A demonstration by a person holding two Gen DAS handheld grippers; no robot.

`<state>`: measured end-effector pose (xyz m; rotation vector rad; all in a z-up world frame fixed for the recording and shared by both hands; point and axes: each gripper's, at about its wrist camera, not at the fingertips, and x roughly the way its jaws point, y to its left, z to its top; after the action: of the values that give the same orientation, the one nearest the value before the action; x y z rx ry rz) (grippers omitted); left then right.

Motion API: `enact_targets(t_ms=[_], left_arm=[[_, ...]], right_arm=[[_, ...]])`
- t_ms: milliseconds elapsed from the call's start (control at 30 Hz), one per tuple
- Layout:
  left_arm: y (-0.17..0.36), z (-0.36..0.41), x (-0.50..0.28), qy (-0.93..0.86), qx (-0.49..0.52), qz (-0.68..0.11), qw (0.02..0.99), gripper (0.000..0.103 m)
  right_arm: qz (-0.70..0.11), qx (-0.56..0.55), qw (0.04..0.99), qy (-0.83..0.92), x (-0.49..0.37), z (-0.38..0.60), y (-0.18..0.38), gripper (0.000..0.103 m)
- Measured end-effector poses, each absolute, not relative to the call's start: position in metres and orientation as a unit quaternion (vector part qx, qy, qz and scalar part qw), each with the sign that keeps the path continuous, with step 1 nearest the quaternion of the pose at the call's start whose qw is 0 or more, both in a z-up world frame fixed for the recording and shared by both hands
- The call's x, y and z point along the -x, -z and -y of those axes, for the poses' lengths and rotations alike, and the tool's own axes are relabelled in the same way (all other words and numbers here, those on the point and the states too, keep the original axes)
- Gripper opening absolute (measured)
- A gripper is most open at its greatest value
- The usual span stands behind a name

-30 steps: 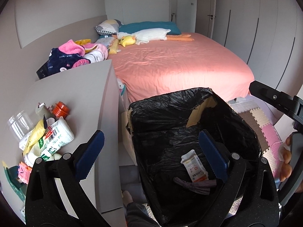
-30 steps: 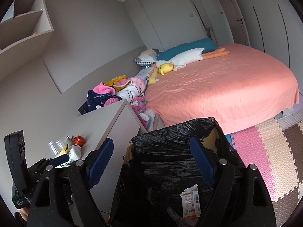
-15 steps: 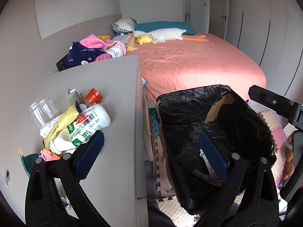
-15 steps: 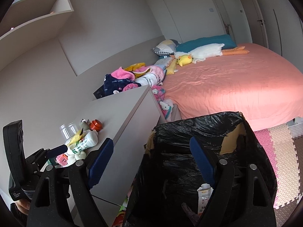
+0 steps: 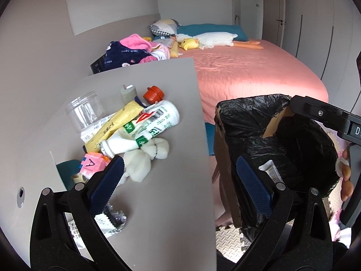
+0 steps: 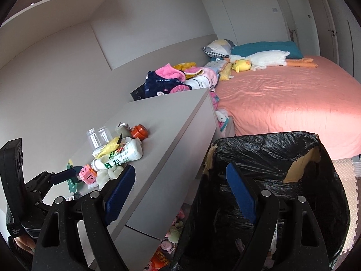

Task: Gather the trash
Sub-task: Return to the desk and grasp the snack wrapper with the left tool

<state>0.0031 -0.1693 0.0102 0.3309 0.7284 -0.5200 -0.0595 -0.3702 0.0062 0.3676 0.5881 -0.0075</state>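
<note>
Left wrist | white bottle (image 5: 144, 133) lying flat | neck toward camera-left, base far-right

The crinkled wrapper (image 5: 112, 220) lies partly hidden behind the left fingers (image 5: 106, 185).

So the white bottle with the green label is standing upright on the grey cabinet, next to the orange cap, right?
Not upright: the white bottle is lying on its side among the other litter on the grey cabinet, as the left wrist view shows. It is indeed next to the orange cap.
</note>
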Motion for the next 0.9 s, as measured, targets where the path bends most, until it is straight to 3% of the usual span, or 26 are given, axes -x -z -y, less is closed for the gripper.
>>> enact_targets(t_ms=[900], left_arm=[[0.016,0.032,-0.02,0.188,-0.144,-0.393,0.888,0.096]], right_arm=[[-0.371,-0.14,0.913,-0.101,-0.004,0.256,0.025,0.083]])
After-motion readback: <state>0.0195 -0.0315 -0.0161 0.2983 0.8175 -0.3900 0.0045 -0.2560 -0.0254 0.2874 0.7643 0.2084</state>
